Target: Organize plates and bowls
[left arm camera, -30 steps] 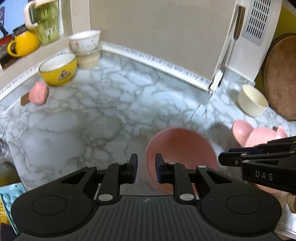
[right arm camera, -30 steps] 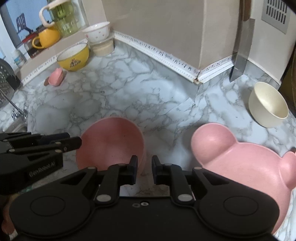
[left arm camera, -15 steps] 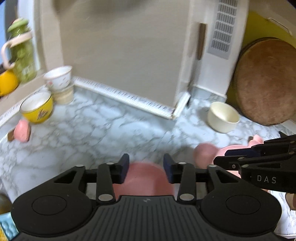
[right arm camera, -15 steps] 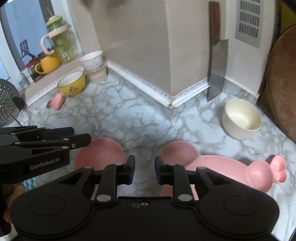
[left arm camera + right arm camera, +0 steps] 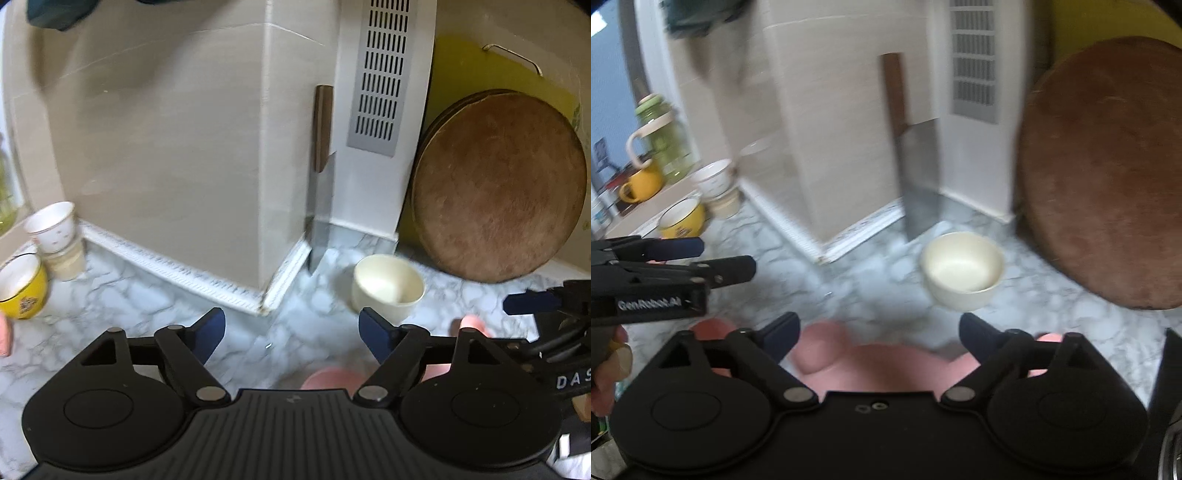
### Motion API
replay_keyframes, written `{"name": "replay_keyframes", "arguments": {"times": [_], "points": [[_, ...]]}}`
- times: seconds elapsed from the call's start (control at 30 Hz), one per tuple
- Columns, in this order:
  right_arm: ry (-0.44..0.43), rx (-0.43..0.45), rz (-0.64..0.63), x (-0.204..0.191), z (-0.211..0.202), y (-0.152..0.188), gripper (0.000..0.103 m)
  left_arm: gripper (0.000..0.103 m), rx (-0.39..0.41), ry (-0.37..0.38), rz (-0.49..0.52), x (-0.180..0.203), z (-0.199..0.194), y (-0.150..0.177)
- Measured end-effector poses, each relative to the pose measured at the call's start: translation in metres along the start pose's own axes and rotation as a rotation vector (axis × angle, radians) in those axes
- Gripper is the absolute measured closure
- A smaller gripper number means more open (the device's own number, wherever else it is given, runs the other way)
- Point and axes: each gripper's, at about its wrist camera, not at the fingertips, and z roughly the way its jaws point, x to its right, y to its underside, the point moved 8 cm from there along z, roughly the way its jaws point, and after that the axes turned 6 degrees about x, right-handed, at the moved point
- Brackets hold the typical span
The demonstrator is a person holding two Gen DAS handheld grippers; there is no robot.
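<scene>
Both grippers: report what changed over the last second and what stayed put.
The left gripper and right gripper have just been opening from nearly shut to wide, nothing between their fingers, and both views tilted up from the pink dishes toward the wall. The cream bowl, pink bear plate and cleaver stayed where they were.

Cream bowl (image 5: pixel 962 271) stands upright and empty on the marble counter, near the foot of the round wooden board. Pink plate with rounded ears (image 5: pixel 871 363) lies flat in front of it, partly hidden; a plain pink bowl (image 5: pixel 332 378) sits just left of it. At far left, a yellow bowl (image 5: pixel 681 220) upright beside two stacked pale bowls (image 5: pixel 716 186) against the wall.
</scene>
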Motion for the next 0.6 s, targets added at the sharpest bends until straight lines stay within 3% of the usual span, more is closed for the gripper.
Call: {"name": "replay_keyframes", "arguments": {"times": [0.4, 0.6], "points": [[0.110, -0.088, 0.217, 0.108, 0.052, -0.016, 0.003, 0.023, -0.110, 0.035, 0.018, 0.047, 0.097, -0.025], [0.147, -0.129, 0.312, 0.142, 0.089, -0.016, 0.011, 0.023, -0.213, 0.023, 0.002, 0.058, 0.148, -0.013]]}}
